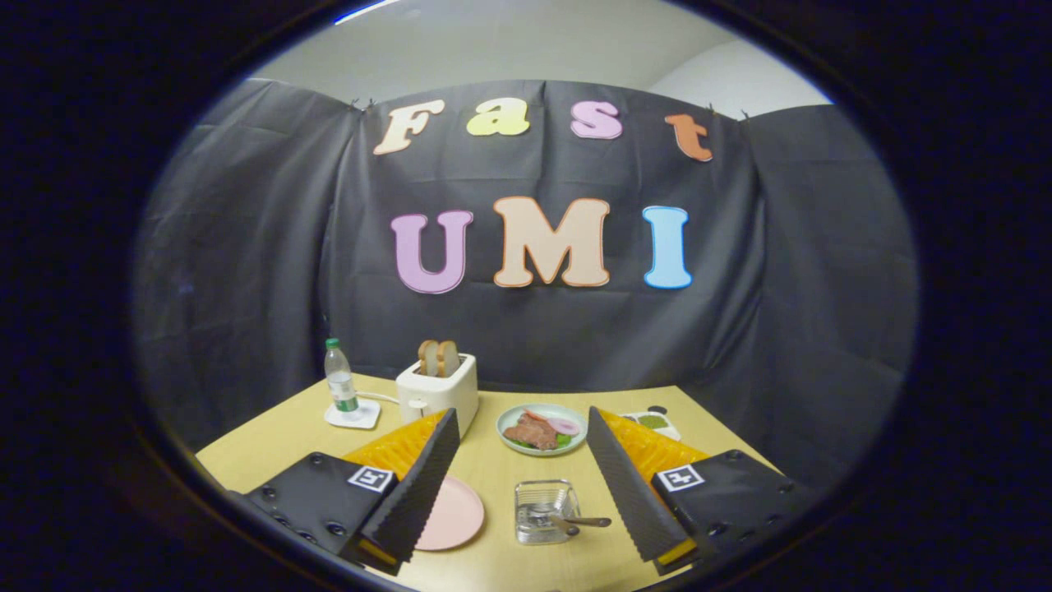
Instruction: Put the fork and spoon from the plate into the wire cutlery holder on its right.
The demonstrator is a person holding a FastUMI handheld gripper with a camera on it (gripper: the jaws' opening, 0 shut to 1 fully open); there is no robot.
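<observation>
My gripper [522, 413] is held above the wooden table [493, 469], open, with nothing between its fingers. Below the gap, a pink plate [454, 516] lies partly hidden behind the left finger; its visible part is bare. Just right of the plate stands the wire cutlery holder [544, 511]. A piece of metal cutlery [585, 521] rests in the holder, its handle sticking out over the right rim. I cannot tell whether it is the fork or the spoon, or whether a second piece lies inside.
Beyond the fingers sits a pale green plate of food [542, 428]. A white toaster [437, 391] with two bread slices stands to its left, then a water bottle [339, 378] on a white coaster. A small dish [655, 423] sits behind the right finger.
</observation>
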